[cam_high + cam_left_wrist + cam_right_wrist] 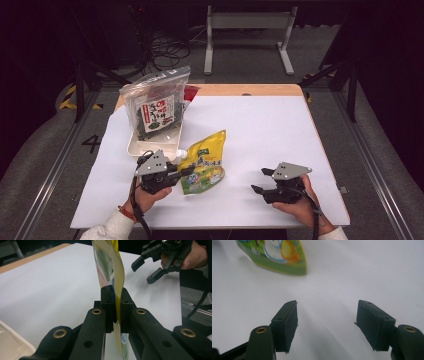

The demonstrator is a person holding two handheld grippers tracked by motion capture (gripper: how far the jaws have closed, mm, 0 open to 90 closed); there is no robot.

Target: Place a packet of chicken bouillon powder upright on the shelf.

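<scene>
A yellow and green printed pouch [205, 160] lies at the middle left of the white table cover. My left gripper [189, 171] is shut on the pouch's left edge. In the left gripper view the pouch [110, 267] stands up thin between the two pads of that gripper [117, 300]. My right gripper [260, 180] sits to the right of the pouch, low over the cover, pointing left with its jaws apart and nothing between them. It [143, 272] is also at the top right of the left gripper view. In the right gripper view its jaws [327, 315] stand wide, with the pouch's bottom corner [279, 255] farther off.
A white tray [137, 147] stands behind my left gripper, and a clear zip bag [157, 107] with a dark seaweed packet leans in it. A red item [191, 91] lies behind the bag. The tray's corner [10, 345] is close to my left gripper.
</scene>
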